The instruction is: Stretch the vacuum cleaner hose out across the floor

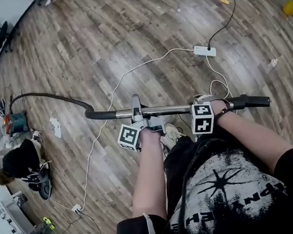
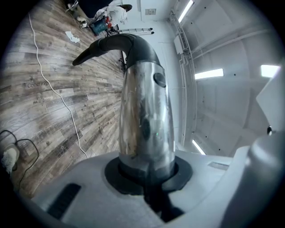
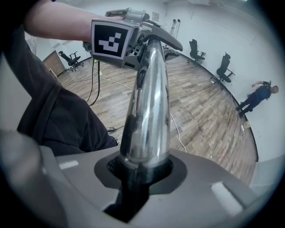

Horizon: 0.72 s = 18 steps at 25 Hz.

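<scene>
Both forearms reach forward, left gripper (image 1: pixel 139 115) and right gripper (image 1: pixel 206 106) jaws clamped on the crosswise vacuum wand (image 1: pixel 173 108).

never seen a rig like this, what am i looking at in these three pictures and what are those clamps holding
There is no robot: a person holds a two-jaw gripper in each hand. The head view comes from a camera on the person's head, looking down at the wooden floor. The other two come from cameras riding on each gripper, looking along its jaws. The left gripper and right gripper are both clamped on the vacuum's chrome tube, held level. A black hose runs from the tube to the vacuum cleaner on the floor. A white cable and a power strip lie there too.
</scene>
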Tool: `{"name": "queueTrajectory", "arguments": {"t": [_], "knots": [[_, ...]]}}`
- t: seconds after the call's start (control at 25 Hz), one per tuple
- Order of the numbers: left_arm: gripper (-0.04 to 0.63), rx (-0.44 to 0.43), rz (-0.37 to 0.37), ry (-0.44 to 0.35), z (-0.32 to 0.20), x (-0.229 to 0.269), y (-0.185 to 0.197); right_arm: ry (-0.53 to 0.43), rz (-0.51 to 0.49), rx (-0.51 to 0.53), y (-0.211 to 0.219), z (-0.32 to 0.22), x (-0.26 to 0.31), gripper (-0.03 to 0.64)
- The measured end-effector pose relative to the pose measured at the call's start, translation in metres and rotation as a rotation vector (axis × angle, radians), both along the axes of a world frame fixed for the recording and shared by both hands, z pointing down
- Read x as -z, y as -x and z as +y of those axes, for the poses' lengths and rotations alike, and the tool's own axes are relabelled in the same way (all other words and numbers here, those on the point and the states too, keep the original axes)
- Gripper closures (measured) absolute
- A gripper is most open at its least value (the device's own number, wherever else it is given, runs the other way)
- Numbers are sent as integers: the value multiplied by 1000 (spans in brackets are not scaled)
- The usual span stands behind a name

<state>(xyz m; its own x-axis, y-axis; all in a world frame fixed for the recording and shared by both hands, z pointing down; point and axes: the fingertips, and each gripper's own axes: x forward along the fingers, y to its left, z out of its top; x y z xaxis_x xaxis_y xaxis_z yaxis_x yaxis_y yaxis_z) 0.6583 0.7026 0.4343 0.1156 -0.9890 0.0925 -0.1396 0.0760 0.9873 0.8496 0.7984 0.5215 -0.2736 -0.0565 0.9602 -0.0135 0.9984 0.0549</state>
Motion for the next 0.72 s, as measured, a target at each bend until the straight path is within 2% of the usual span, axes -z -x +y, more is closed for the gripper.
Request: {"name": "queueTrajectory", "arguments": {"t": [0.12,0.32,0.52,0.64,0.72], "knots": [[552,33,34,-9,-3,9,-14,-21,-7,20,-12,-8,1,520],[554,56,38,-18,-5,7,-33,-32,4,43,-34,-14,1,522],[555,74,51,11,-11,-2,-38,-33,25,63,-44,-23,1,525],[549,31,39,5,-25,-11,-42,-37,35,59,-45,-37,-7,525],[503,-45,28,-2,-34,-20,-54,-27,45,51,-49,-43,-15,525]]}}
